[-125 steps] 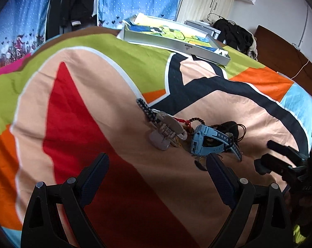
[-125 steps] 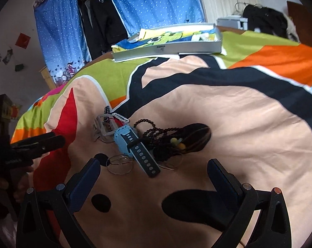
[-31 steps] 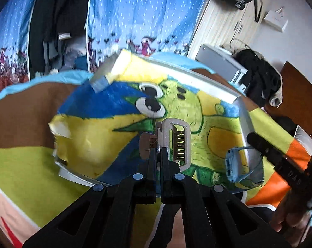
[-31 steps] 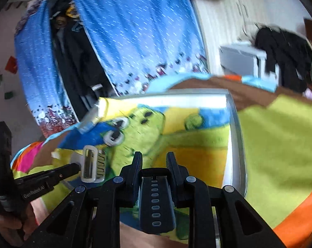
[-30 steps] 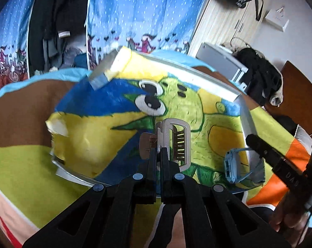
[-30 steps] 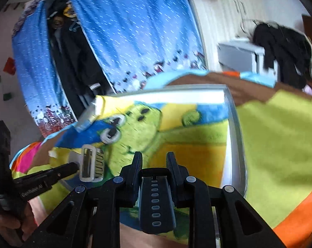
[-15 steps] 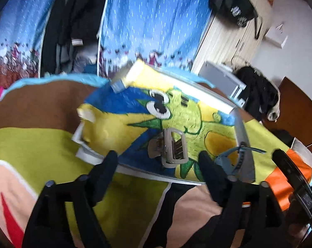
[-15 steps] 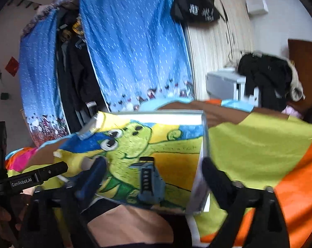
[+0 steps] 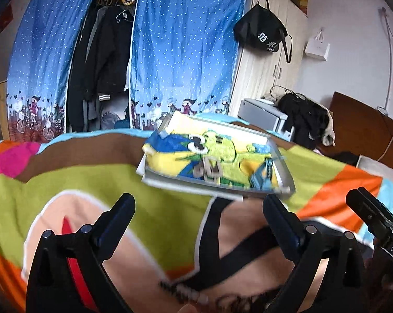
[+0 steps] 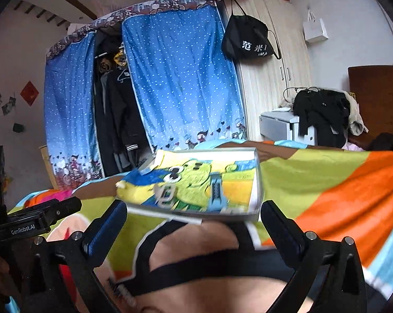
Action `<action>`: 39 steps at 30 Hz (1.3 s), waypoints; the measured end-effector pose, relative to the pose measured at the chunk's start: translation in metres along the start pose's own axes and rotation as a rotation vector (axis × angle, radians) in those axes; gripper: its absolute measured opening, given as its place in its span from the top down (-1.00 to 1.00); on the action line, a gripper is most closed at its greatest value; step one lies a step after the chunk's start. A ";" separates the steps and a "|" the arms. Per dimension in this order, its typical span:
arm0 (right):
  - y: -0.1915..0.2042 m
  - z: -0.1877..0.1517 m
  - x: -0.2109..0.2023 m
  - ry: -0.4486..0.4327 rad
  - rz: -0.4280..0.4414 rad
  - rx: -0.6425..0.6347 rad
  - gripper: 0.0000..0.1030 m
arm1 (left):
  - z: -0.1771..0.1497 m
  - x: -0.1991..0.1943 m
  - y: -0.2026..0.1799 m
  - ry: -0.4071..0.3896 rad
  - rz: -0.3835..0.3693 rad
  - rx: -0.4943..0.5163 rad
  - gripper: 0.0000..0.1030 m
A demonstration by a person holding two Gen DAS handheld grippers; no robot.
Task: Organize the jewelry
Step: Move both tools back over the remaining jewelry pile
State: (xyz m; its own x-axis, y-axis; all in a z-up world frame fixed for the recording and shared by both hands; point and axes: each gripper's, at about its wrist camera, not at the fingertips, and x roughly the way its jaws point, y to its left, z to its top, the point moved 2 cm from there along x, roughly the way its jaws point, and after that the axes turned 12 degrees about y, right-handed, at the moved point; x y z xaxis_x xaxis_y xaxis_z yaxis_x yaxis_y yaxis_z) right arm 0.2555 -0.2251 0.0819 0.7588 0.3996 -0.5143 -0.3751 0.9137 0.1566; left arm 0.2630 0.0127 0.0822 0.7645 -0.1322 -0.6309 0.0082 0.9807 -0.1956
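Ahead of the left tongs (image 9: 196, 211), in the left wrist view, a shallow tray (image 9: 283, 168) lies on a bright patterned bedspread (image 9: 92, 182), lined with a cartoon-printed cloth (image 9: 222, 148). Both fingers stand wide apart, released, with nothing between them. A grey clip (image 9: 210, 169) rests on the cloth near the tray's near edge, far beyond the fingertips and about centred between them. A blue watch (image 9: 264, 173) lies to the clip's right, close to the tray's right wall. Blurred beads (image 9: 188, 290) lie on the bedspread at the near edge, between the fingers. The right tongs' black body (image 9: 373, 220) shows at far right.

Past the right tongs (image 10: 194, 217), in the right wrist view, the same tray (image 10: 256, 182) sits just beyond the fingertips. These fingers are also spread wide and empty. The watch (image 10: 216, 191) lies strap toward the camera, right of centre on the cloth (image 10: 191, 180), the clip (image 10: 165, 193) to its left, apart from it. The left tongs' body (image 10: 40, 220) shows at left. Behind hang blue curtains (image 10: 180, 83) and a black bag (image 10: 246, 41).
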 end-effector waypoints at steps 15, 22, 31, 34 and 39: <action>0.028 -0.085 -0.053 0.104 -0.013 -0.048 -1.00 | -0.108 -0.045 0.004 0.129 -0.030 0.013 -0.87; 0.021 -0.135 -0.056 0.247 0.021 -0.043 -1.00 | -0.145 -0.030 -0.012 0.282 -0.120 0.101 -0.87; -0.005 -0.173 -0.045 0.416 0.041 -0.019 -1.00 | -0.179 0.018 -0.025 0.477 -0.168 0.208 -0.86; -0.013 -0.178 -0.040 0.445 0.040 -0.011 -0.99 | -0.182 0.029 -0.026 0.515 -0.186 0.225 -0.85; -0.018 -0.180 -0.028 0.492 0.050 -0.033 -0.69 | -0.184 0.043 -0.031 0.560 -0.252 0.254 -0.72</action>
State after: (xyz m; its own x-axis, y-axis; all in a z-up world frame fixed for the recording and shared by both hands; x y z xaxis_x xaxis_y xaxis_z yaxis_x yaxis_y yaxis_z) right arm 0.1448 -0.2665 -0.0584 0.4016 0.3529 -0.8451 -0.4272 0.8884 0.1680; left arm 0.1769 -0.0499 -0.0768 0.2698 -0.3497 -0.8971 0.3468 0.9045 -0.2483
